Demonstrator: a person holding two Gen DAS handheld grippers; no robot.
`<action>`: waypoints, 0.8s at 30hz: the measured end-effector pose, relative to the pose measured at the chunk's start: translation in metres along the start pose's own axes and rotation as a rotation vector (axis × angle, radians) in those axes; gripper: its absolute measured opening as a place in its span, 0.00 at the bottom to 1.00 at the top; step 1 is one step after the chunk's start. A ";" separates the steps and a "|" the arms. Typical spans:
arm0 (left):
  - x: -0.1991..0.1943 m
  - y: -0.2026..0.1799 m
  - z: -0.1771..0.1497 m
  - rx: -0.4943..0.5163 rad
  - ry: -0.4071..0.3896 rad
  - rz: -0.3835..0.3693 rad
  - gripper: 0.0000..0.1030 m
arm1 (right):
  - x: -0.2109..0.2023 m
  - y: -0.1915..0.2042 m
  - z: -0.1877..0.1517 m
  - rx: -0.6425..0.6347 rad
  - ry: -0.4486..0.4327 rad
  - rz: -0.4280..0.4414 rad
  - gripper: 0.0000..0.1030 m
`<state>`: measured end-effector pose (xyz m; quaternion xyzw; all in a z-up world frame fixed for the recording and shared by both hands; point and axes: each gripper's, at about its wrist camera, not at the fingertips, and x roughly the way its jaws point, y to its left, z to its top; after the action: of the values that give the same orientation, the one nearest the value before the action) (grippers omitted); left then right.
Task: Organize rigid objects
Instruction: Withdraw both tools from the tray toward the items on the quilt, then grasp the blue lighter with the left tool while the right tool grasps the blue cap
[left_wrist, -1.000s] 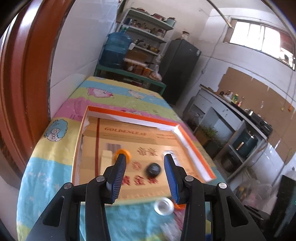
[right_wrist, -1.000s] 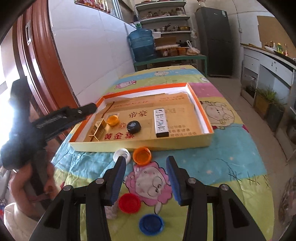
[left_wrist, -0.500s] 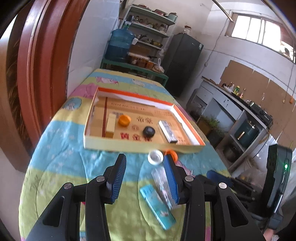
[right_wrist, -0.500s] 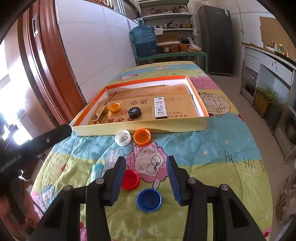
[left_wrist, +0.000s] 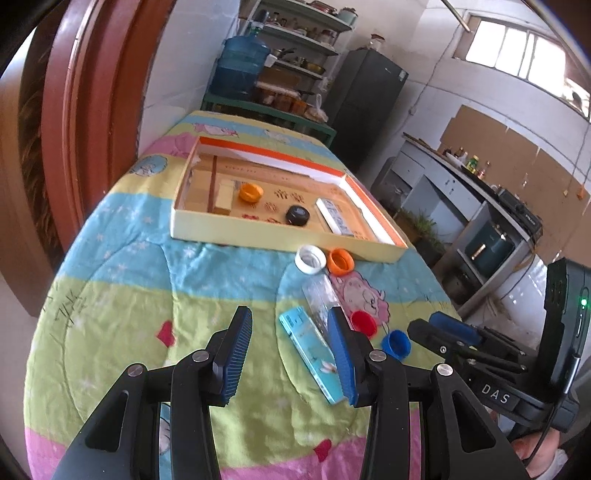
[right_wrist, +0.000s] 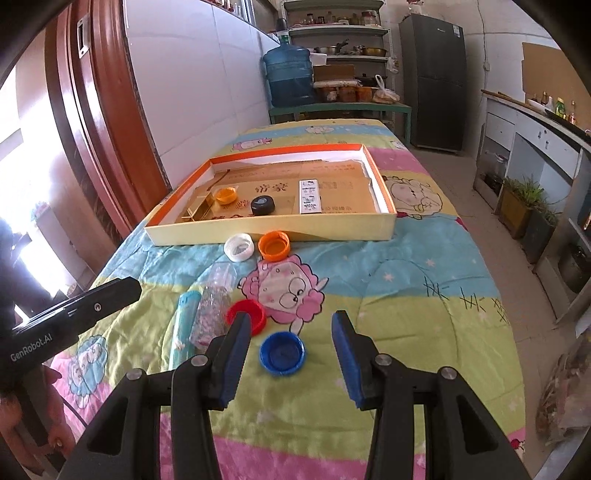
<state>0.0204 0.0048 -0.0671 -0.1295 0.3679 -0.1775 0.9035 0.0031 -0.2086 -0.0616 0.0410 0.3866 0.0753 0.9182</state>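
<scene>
The left gripper (left_wrist: 290, 345) has pulled back from the tray (left_wrist: 258, 230) to the bed's near edge; both it and the right gripper (right_wrist: 290, 349) hang part open, empty.

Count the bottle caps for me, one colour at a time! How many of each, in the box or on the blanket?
Orange caps: 2, in the box and on the blanket
White cap: 1
Red cap: 1
Blue cap: 1
Black cap: 1, in the box
Total: 6
</scene>
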 end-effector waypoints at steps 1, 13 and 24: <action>0.001 -0.002 -0.002 0.004 0.005 -0.002 0.43 | 0.001 0.000 -0.001 0.002 0.003 0.002 0.44; 0.020 -0.037 -0.036 0.079 0.105 -0.015 0.43 | 0.006 -0.009 -0.007 0.030 0.022 0.008 0.44; 0.025 -0.029 -0.036 0.074 0.092 0.108 0.43 | 0.008 -0.014 -0.011 0.043 0.028 0.019 0.44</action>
<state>0.0046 -0.0354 -0.0972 -0.0677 0.4089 -0.1477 0.8980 0.0019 -0.2206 -0.0767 0.0635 0.4008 0.0764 0.9108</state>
